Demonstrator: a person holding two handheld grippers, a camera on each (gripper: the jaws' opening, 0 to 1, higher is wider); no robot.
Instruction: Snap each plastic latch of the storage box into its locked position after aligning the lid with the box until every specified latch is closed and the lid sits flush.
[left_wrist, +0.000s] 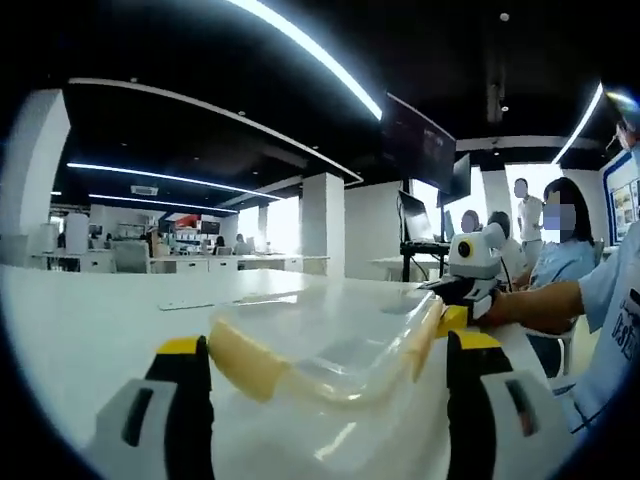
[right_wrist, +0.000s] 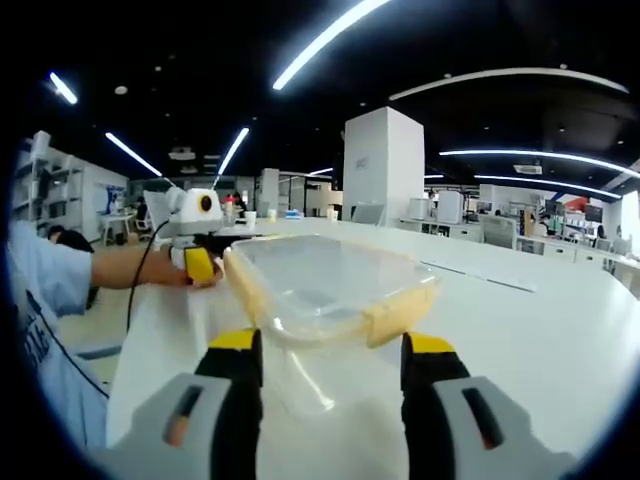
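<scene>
The storage box (left_wrist: 330, 400), clear plastic with a transparent lid (left_wrist: 335, 335) and pale yellow latches, sits on the white table (left_wrist: 90, 320) in the lower centre of the left gripper view. One yellow latch (left_wrist: 245, 360) lies along its near left edge, just above the left hand-held gripper (left_wrist: 330, 365), whose jaws stand apart on either side of the box's near end, grasping nothing. At the far right end of the box, the right hand-held gripper (left_wrist: 462, 292) reaches in, held by a person's hand (left_wrist: 500, 305).

In the right gripper view the box (right_wrist: 325, 290) sits centre frame, with a latch (right_wrist: 400, 315) at its near right corner. The right hand-held gripper (right_wrist: 332, 365) is released, its jaws spread at the box's near end. The left hand-held gripper (right_wrist: 200, 262) appears at middle left, beside the box's far end.
</scene>
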